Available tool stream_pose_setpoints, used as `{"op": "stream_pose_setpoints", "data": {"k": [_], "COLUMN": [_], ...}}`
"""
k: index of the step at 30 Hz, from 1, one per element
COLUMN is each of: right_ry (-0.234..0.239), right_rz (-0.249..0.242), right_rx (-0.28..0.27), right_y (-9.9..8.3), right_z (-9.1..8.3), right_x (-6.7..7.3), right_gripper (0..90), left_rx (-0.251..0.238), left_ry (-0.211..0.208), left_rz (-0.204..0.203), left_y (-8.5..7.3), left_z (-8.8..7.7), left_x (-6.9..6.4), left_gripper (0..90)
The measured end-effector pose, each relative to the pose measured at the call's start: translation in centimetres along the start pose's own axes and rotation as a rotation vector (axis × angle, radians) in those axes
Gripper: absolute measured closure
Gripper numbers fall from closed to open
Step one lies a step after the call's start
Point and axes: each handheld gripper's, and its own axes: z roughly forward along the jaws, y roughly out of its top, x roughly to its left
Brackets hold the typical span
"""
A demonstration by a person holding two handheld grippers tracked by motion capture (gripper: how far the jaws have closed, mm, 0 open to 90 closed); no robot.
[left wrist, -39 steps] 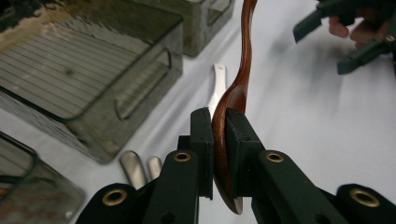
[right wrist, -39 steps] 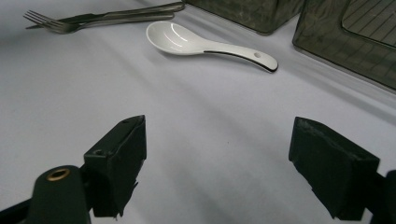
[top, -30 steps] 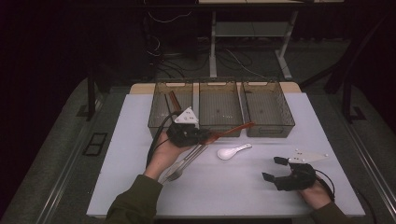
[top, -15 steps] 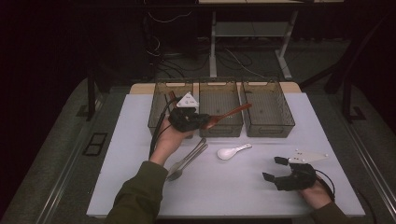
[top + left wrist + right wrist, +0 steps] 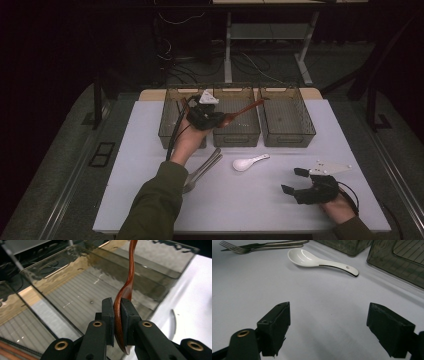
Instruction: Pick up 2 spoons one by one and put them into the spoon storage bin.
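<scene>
While the left gripper (image 5: pixel 216 121) hangs above the front wall of the middle bin (image 5: pixel 235 137), its jaws are clamped on a wooden spoon (image 5: pixel 245 108), and the left gripper view shows both pads (image 5: pixel 108 315) pressed flat against the sides of the spoon's bowl. From the claw the reddish handle runs toward two o'clock in the high view, slanting over the middle bin with its tip near that bin's far right corner. In the left gripper view the handle (image 5: pixel 131 267) climbs toward twelve o'clock out of the jaws, above the ribbed floor of the bin.

At nine o'clock of the claw stands the left bin (image 5: pixel 170 125), partly behind the hand. At three o'clock of the spoon's tip stands the right bin (image 5: pixel 287 135).

On the white table (image 5: pixel 150 150), toward six o'clock of the left claw, lie metal forks (image 5: pixel 202 170), partly under the green sleeve (image 5: pixel 152 205). Just right of them, at about five o'clock of the claw, rests a white ceramic soup spoon (image 5: pixel 247 162), bowl up.

Farthest right, at the table's near edge, the right gripper (image 5: pixel 297 181) rests low with its jaws spread wide and nothing between them. In its own view the soup spoon (image 5: pixel 317 261) lies at twelve o'clock, well apart from the jaws, with the forks (image 5: pixel 262 246) at eleven o'clock.
</scene>
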Motion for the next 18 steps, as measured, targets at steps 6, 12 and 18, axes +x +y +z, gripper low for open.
{"op": "stream_pose_setpoints", "data": {"k": [6,12,18], "right_ry": [0.002,0.003,0.0], "right_rz": [-0.001,-0.004,-0.005], "right_rx": [0.001,0.003,0.007], "right_y": [0.0,0.0,-0.1], "right_z": [0.0,0.0,-0.1], "right_x": [0.0,0.0,-0.1], "right_gripper": [18.9,18.9,18.9], "left_rx": [0.034,0.057,0.109], "left_ry": [0.028,0.049,0.06], "left_rz": [-0.02,-0.061,-0.051], "left_y": [-0.1,-0.5,-0.8], "left_z": [1.2,2.4,3.1], "left_x": [0.5,0.8,0.7], "left_gripper": [81.7,81.7,81.7]}}
